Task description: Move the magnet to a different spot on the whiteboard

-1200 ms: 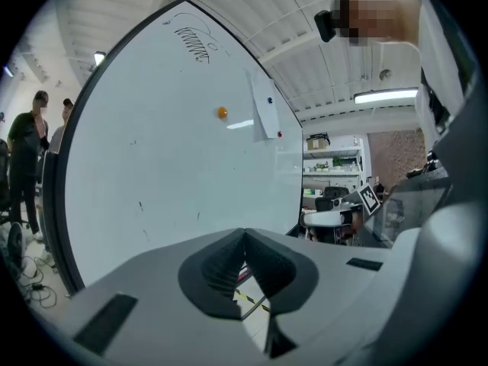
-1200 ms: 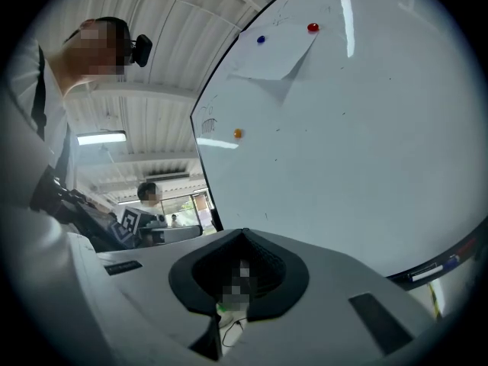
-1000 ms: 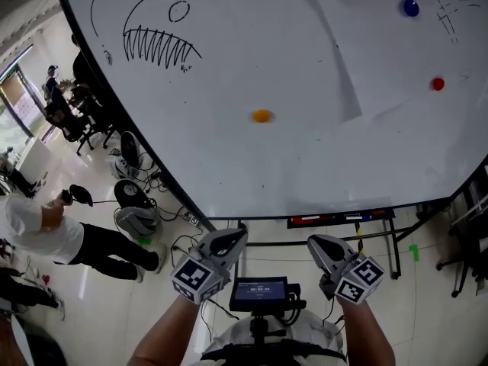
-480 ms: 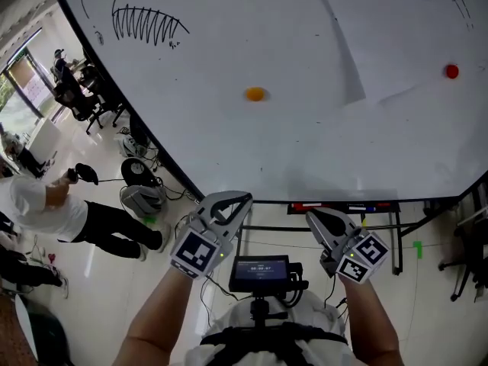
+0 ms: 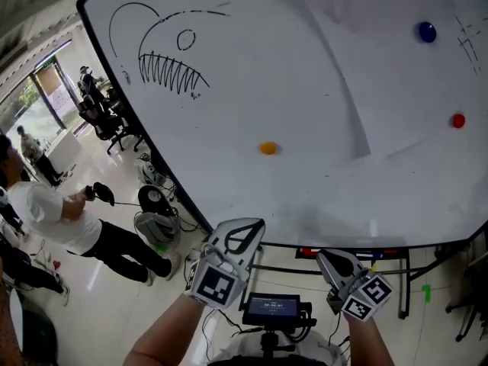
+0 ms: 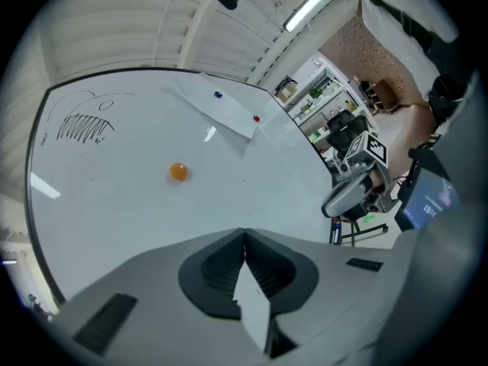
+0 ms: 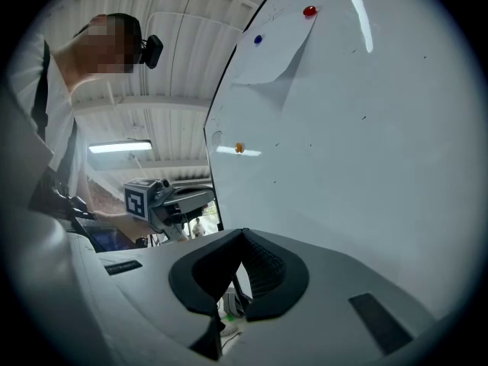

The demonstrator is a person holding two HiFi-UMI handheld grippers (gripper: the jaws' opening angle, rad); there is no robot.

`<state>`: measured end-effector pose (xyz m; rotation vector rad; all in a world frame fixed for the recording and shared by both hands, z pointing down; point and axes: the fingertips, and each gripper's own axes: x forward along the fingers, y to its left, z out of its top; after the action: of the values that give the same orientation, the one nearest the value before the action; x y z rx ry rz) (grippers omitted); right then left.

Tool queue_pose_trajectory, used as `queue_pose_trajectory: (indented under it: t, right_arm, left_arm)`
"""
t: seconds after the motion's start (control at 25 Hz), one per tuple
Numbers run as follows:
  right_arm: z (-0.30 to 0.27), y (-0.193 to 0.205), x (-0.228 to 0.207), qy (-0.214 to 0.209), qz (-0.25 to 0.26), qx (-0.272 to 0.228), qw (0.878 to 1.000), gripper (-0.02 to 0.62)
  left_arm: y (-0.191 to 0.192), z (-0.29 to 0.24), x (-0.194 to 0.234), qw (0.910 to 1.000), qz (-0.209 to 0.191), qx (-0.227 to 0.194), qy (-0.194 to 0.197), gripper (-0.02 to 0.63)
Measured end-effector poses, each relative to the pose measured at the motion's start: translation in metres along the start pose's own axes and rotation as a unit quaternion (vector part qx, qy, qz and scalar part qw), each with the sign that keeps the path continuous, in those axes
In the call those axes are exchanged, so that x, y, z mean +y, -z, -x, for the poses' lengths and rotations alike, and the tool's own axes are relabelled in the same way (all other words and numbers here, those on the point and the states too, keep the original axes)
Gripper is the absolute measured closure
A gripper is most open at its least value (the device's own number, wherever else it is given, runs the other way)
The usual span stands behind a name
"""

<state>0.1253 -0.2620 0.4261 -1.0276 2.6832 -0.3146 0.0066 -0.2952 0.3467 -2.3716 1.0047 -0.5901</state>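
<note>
Altogether three magnets, orange [image 5: 268, 148], blue [image 5: 426, 31] and red [image 5: 457, 120], dot one whiteboard [image 5: 305, 75].

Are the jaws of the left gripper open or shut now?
Shut. In the left gripper view, the jaws of the left gripper meet at their tips, and nothing is held between them.
</note>
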Motion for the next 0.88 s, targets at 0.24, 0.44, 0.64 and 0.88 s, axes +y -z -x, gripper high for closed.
queue_pose_trajectory:
  t: [0.24,0.44,0.64,0.88]
  right_arm:
    - [-0.003,-0.010,-0.004,-0.014,0.000,-0.006,1.000,0.561]
    - [-0.008,-0.017,-0.012,-0.018,-0.003,-0.013,1.000,0.561]
    - [-0.009,-0.023,-0.020,-0.019,-0.003,-0.019,1.000,0.561]
    - [-0.005,-0.024,-0.029,-0.012,-0.005,-0.022,1.000,0.561]
  left_arm:
    - [-0.031,-0.012,0.030,0.9979,-0.039,-0.010,-0.051,0.575]
    - [-0.061,-0.020,0.049,0.9937,-0.081,-0.018,-0.075,0.546]
    - [-0.081,-0.026,0.058,0.9860,-0.129,-0.022,-0.103,0.545]
    - [-0.084,-0.036,0.065,0.9809,-0.163,-0.008,-0.106,0.543]
